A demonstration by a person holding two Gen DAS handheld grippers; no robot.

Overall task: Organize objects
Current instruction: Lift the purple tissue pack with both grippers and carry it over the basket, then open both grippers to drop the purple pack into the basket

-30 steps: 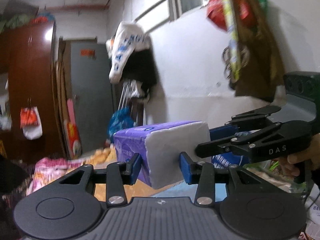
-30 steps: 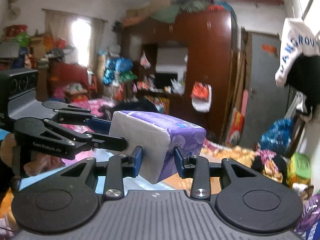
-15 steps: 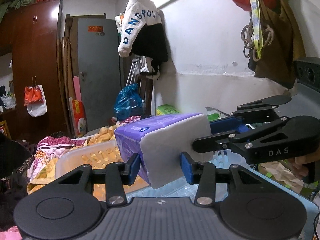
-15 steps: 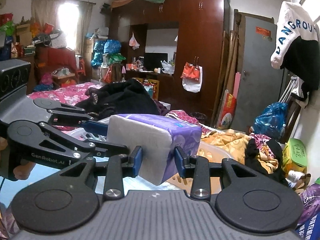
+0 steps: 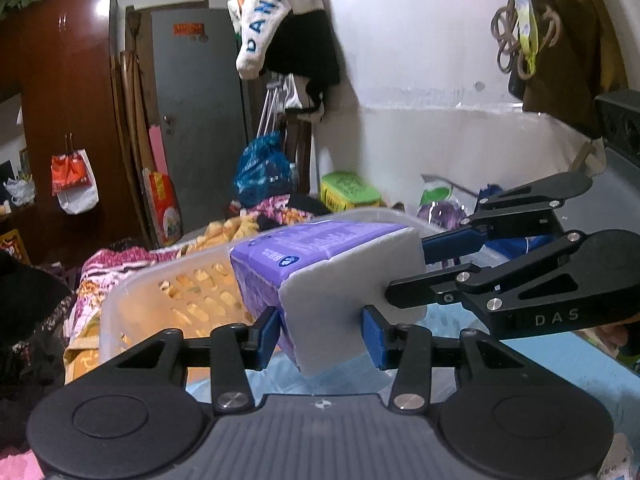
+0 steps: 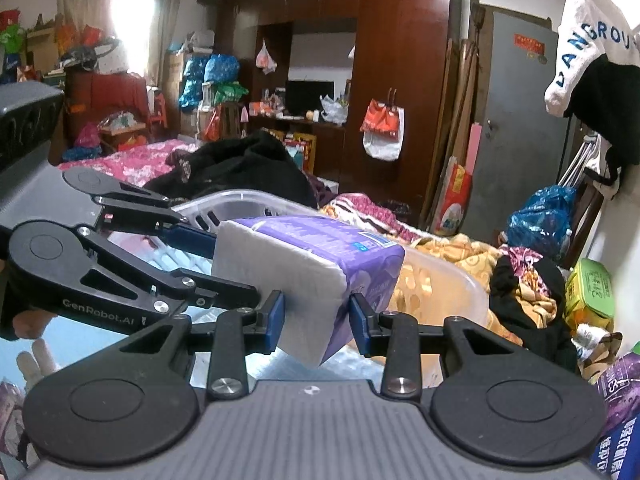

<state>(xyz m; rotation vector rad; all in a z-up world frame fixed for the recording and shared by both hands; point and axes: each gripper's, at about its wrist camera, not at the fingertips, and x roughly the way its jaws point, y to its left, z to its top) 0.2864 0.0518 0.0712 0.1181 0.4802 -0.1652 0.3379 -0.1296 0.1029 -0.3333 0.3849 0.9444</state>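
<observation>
A purple and white tissue pack (image 5: 328, 276) is held in the air between both grippers. My left gripper (image 5: 322, 336) is shut on its near white end. My right gripper (image 6: 316, 320) is shut on the pack (image 6: 308, 268) from the other side. Each gripper shows in the other's view: the right one (image 5: 516, 276) comes in from the right, the left one (image 6: 132, 264) from the left. A translucent plastic basket (image 5: 160, 292) stands just behind and below the pack; it also shows in the right wrist view (image 6: 444, 288).
A light blue surface (image 5: 560, 360) lies under the grippers. Patterned bedding and dark clothes (image 6: 524, 300) are piled beyond the basket. A green box (image 6: 592, 292) sits at the right. A wardrobe (image 6: 396, 80), a grey door (image 5: 200, 120) and hanging clothes (image 5: 288, 32) stand behind.
Both grippers have lowered together with the pack still held. The basket has come into view and now stands close behind the pack.
</observation>
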